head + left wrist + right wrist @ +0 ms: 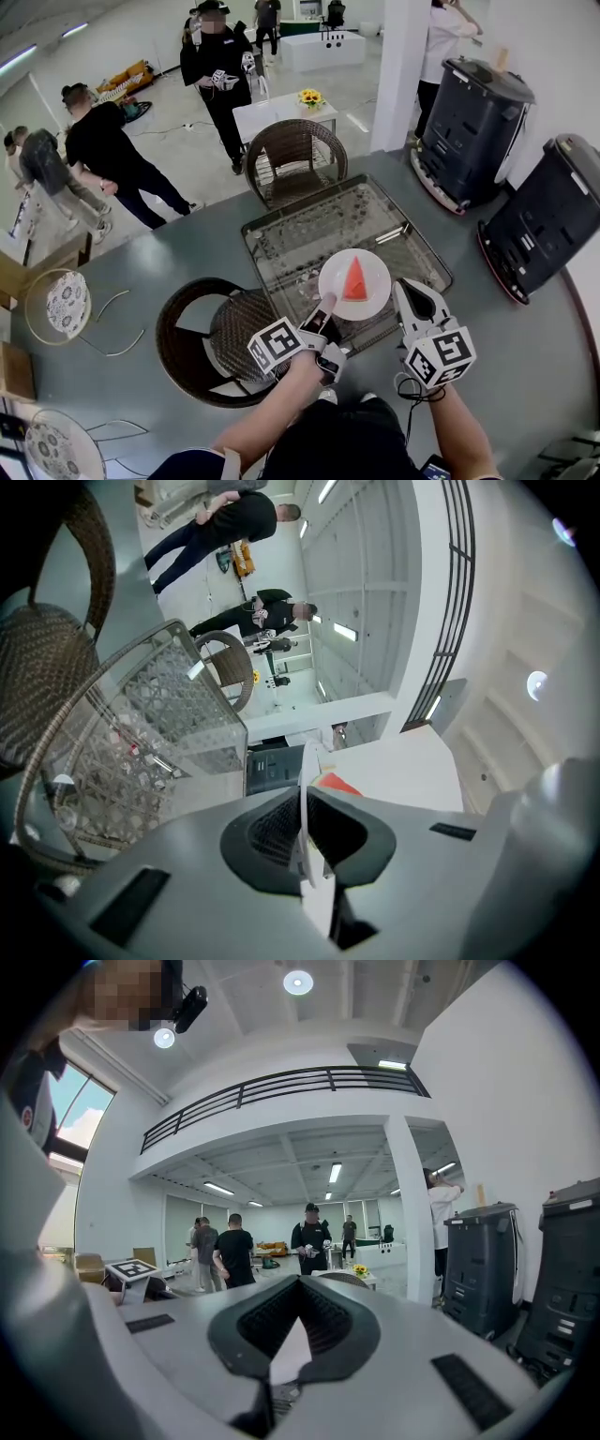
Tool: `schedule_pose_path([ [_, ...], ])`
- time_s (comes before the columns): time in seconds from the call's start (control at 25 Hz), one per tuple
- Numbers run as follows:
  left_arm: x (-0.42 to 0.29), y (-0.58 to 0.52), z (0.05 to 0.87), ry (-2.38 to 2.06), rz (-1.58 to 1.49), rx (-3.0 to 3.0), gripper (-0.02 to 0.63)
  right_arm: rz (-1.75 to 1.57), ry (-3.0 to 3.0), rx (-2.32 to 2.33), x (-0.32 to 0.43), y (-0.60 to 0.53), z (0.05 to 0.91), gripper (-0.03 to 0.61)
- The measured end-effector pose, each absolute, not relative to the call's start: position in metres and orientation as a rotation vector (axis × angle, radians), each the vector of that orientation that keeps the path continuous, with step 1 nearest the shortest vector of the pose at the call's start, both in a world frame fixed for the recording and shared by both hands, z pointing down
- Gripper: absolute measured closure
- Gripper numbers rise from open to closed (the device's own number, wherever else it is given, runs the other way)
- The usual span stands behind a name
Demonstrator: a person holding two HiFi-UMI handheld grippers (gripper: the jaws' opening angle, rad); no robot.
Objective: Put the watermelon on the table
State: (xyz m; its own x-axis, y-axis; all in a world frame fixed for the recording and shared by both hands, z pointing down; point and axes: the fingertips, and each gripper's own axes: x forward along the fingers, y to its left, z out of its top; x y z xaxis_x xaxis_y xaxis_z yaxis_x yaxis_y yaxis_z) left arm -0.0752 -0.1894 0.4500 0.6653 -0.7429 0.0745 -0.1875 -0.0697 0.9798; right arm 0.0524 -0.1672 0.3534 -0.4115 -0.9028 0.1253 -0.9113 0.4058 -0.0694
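One red triangular watermelon slice [355, 279] lies on a round white plate [373, 292], held level above the near edge of the square glass-topped wicker table [309, 220], probably so the slice cannot slide off. The left gripper [325, 306], rolled sideways, is clamped on the plate's thin rim. The right gripper [401, 289], jaws together and empty, hovers over the table's near right corner. Only the left gripper view shows the rim pinched edge-on. Only the head view shows the table underneath.
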Motion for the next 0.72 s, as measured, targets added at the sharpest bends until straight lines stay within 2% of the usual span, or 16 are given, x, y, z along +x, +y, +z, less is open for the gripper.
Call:
schedule_pose_path([
  [0.72, -0.043, -0.22, 0.451, -0.843, -0.567, 1.595, 0.601, 0.189, -2.656, 1.571, 0.086, -0.211, 0.353, 0.578],
])
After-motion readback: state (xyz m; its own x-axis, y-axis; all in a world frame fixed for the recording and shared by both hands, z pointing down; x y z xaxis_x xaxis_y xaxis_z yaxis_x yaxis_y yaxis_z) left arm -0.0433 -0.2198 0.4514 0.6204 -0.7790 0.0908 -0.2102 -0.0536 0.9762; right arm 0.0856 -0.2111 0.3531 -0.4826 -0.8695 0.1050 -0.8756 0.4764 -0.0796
